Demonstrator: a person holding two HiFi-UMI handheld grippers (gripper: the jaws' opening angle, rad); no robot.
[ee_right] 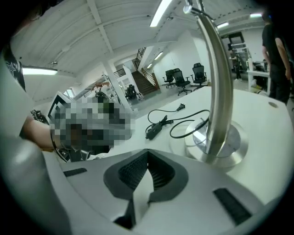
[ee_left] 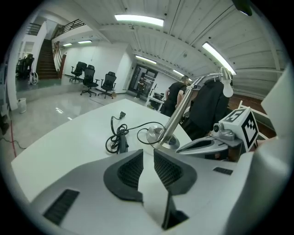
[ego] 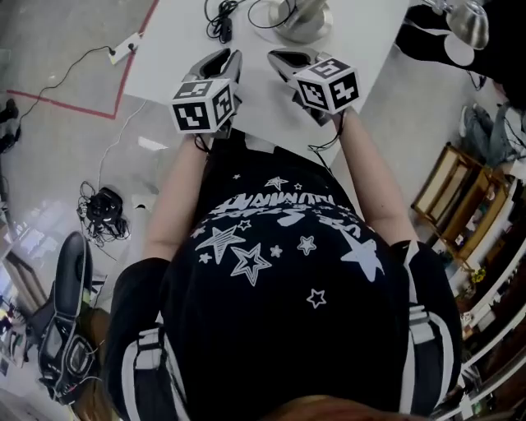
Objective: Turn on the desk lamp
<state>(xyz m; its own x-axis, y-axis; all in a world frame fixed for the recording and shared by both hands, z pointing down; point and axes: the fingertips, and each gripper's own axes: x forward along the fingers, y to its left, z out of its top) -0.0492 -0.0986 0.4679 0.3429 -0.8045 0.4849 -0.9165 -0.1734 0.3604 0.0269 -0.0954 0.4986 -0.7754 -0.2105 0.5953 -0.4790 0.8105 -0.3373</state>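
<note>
The desk lamp stands at the far side of the white table, with its round metal base near the top edge of the head view. Its curved pole rises from the base just ahead and right of my right gripper, whose jaws meet at the tips, empty. The lamp head hangs high at the right. My left gripper is open with nothing between its jaws, a short way before the base. Both grippers hover side by side over the table's near part.
A black cable bundle lies on the table left of the lamp base, and its cord loops to the base. On the floor left of the table lie a power strip and red tape lines. Wooden shelving stands at the right.
</note>
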